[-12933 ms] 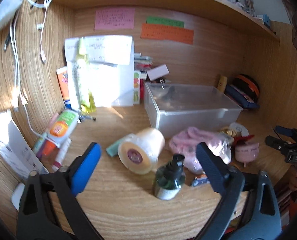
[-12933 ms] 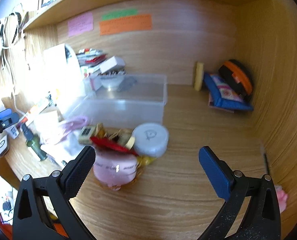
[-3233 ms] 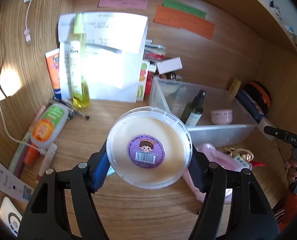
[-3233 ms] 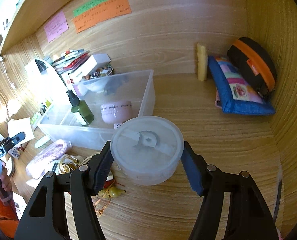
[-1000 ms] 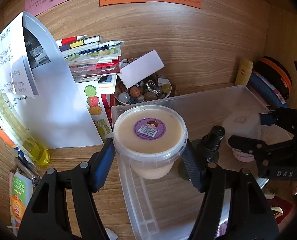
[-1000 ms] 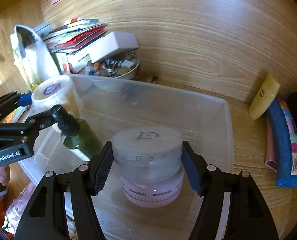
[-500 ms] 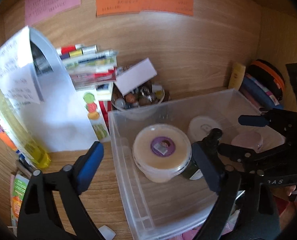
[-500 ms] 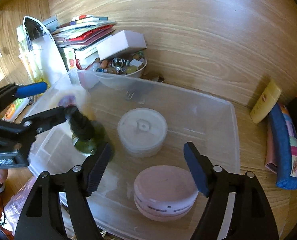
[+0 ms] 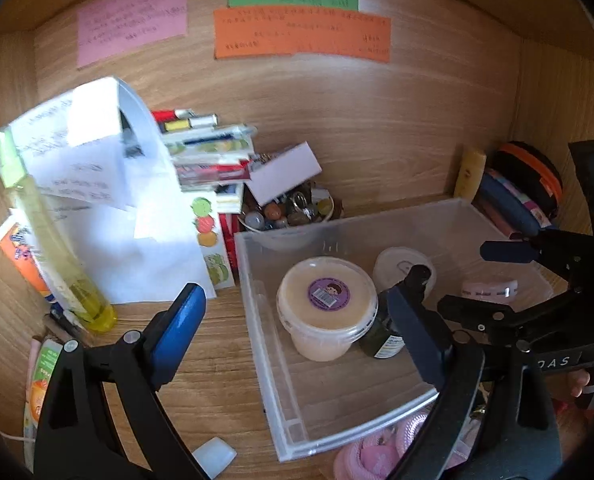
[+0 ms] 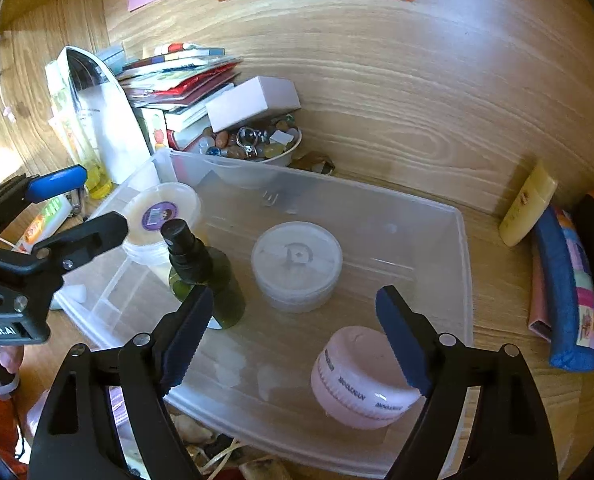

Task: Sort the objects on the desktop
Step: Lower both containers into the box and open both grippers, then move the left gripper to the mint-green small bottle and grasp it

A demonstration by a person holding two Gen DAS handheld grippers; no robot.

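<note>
Left gripper (image 9: 297,332): jaws spread, just been opening; nothing gripped; tub (image 9: 326,305) stands free beyond them in the bin (image 9: 257,320)
Right gripper (image 10: 293,332): jaws wide, just been opening, empty; clear jar (image 10: 297,265) upright beyond them on the bin floor
Bin: also holds green bottle (image 10: 205,276) beside the tub; pink jar (image 10: 361,384) at near right
Behind bin: bowl (image 9: 289,216) of trinkets; books (image 10: 177,80)

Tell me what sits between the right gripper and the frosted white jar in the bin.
Nothing visible. The right gripper is open above the clear bin, and the frosted white jar stands straight ahead of it. The green spray bottle is off to the left, the pink jar lower right.
</note>
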